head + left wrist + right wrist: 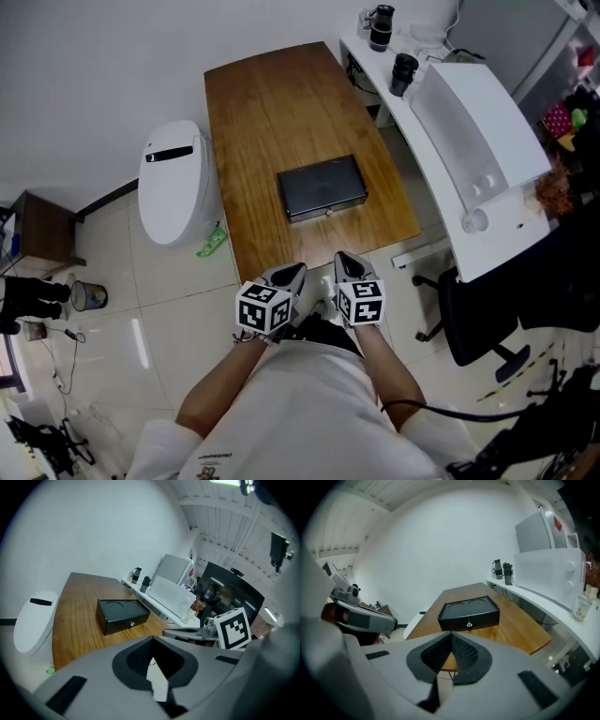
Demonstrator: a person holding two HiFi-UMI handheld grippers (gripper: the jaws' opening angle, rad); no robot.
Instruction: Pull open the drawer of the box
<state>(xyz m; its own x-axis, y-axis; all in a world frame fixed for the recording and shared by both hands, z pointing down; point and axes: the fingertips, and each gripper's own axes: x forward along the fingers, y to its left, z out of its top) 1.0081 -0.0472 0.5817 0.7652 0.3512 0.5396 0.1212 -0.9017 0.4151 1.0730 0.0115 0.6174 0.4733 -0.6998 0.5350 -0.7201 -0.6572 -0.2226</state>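
Box (322, 186) drawer (469, 619) shut; left tongs (289, 275), right tongs (347, 264) closed, empty.

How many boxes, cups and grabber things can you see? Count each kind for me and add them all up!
black box on the wooden table: 1
black cups on the white counter: 2
grippers, the left gripper and the right gripper, both shut and empty: 2
Total: 5
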